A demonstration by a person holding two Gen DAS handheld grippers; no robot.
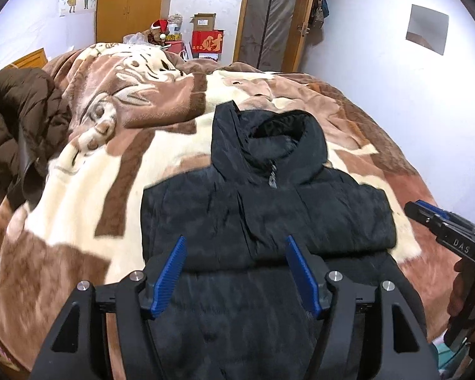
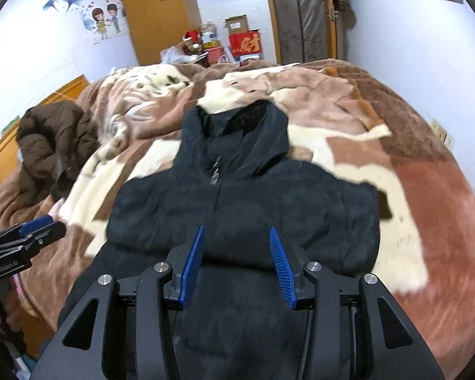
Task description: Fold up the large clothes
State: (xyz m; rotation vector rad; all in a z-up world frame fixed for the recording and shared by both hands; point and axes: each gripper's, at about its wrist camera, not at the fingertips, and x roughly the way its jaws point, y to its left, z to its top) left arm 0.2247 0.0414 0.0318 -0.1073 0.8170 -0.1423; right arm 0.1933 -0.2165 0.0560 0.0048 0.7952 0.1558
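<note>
A black hooded puffer jacket lies face up on the bed, zipped, hood away from me, both sleeves folded in across the chest. It also shows in the right wrist view. My left gripper is open and empty, hovering over the jacket's lower body. My right gripper is open and empty, over the same part. The right gripper appears at the right edge of the left wrist view, beside the jacket. The left gripper appears at the left edge of the right wrist view.
A brown and cream plush blanket covers the bed. A brown puffer jacket lies crumpled at the left, also in the right wrist view. Boxes and clutter stand past the bed, by a wardrobe and door.
</note>
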